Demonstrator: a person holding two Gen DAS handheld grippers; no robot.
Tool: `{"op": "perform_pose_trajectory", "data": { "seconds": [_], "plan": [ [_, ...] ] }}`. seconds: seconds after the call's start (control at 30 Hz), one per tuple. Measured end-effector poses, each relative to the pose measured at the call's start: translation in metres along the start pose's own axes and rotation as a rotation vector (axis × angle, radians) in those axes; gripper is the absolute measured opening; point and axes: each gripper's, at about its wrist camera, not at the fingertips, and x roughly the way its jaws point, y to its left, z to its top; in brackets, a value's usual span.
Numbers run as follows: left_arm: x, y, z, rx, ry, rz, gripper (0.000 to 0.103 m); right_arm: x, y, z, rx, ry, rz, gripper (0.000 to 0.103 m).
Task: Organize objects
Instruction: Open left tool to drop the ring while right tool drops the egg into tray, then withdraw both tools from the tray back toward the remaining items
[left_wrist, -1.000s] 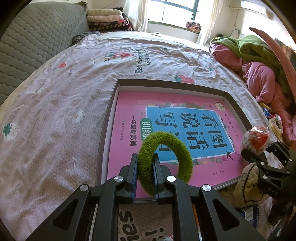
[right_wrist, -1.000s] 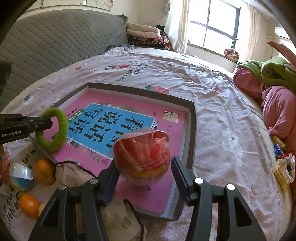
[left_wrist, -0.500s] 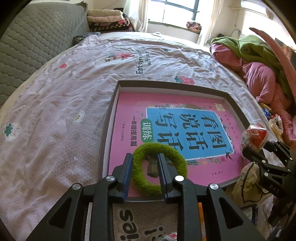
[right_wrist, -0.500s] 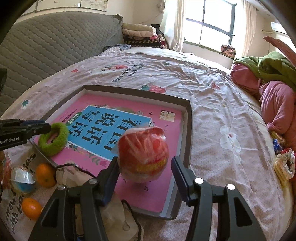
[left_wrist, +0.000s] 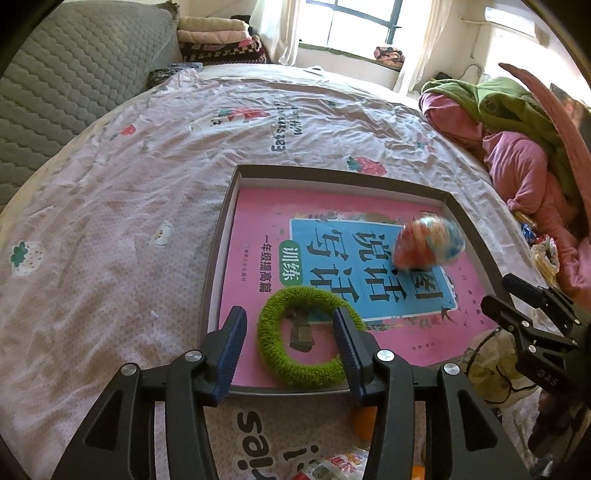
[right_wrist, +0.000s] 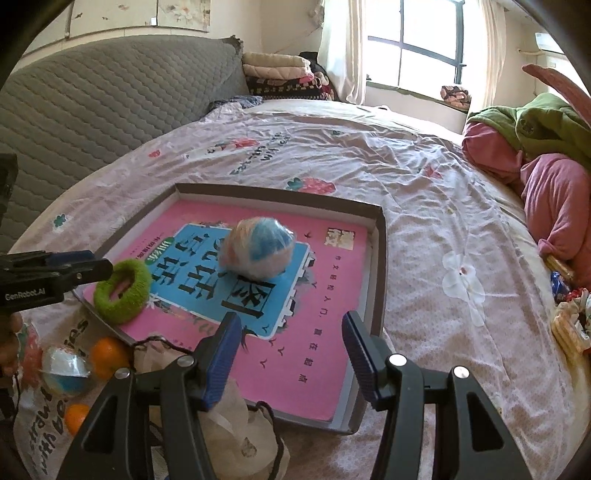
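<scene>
On glossy book (left_wrist: 258, 236) — fuzzy ring (left_wrist: 295, 365)

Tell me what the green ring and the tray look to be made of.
Green ring: fuzzy fabric, likely chenille or terry; its surface is matte with a short, dense pile. Tray: probably cardboard; thin, straight grey walls, paler inside, matte, with sharp folded corners.

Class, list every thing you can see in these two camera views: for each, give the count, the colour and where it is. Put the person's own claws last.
tray: 1, grey, on the bed
book: 1, pink and blue, flat inside the tray
fuzzy ring: 1, green, on the book's near corner
wrapped ball: 1, red, white and blue, blurred, on the book
oranges: at least 2, orange, beside the tray on a printed bag
bedsheet: 1, pale pink, patterned
left claw: open, around part of the ring
right claw: open, empty
</scene>
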Motion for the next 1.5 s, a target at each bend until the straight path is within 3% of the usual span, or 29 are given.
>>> {"op": "perform_pose_trajectory", "data": {
  "seconds": [0.57,1.33,1.5],
  "plan": [
    [-0.024,-0.002,0.002,0.010,-0.063,0.027,0.058,-0.020,0.002,0.009,0.010,-0.061,0.018,0.058],
    [-0.082,-0.012,-0.012,-0.001,-0.168,0.019,0.065,-0.084,0.030,0.019,0.000,-0.199,0.059,0.059],
    [-0.090,-0.018,-0.019,-0.004,-0.172,0.015,0.065,-0.098,0.035,0.017,0.004,-0.224,0.066,0.064]
  ]
}}
